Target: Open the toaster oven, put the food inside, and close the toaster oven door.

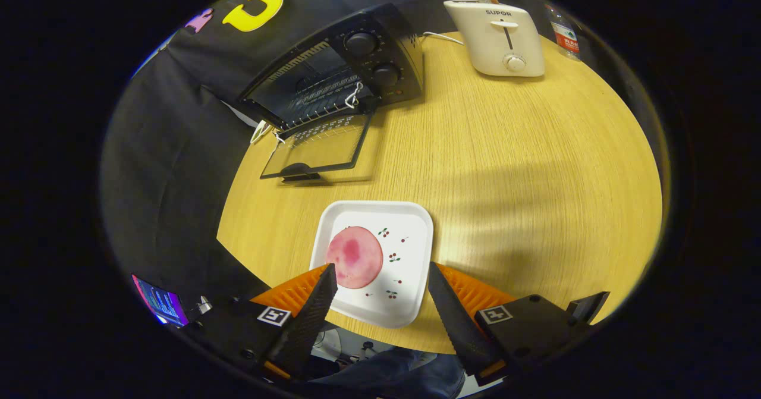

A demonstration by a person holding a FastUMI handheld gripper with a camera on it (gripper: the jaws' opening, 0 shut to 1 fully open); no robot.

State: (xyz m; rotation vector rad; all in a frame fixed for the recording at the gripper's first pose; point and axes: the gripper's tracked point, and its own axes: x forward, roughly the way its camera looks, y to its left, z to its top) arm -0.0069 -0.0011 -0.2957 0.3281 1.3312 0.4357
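A round pink slice of food [354, 257] lies on a square white plate [410, 226] near the table's front edge. My gripper [380, 274] hovers open over the plate, its fingers spread to either side, and the food sits just inside the left finger. Beyond the plate stands the black toaster oven [339, 72], its glass door [318, 149] folded down flat onto the table. A wire rack shows inside the oven.
A white pop-up toaster [498, 37] stands at the far side of the round wooden table [535, 167], with a plastic bottle [563, 33] behind it. A white cable runs by the oven. Black cloth hangs to the left.
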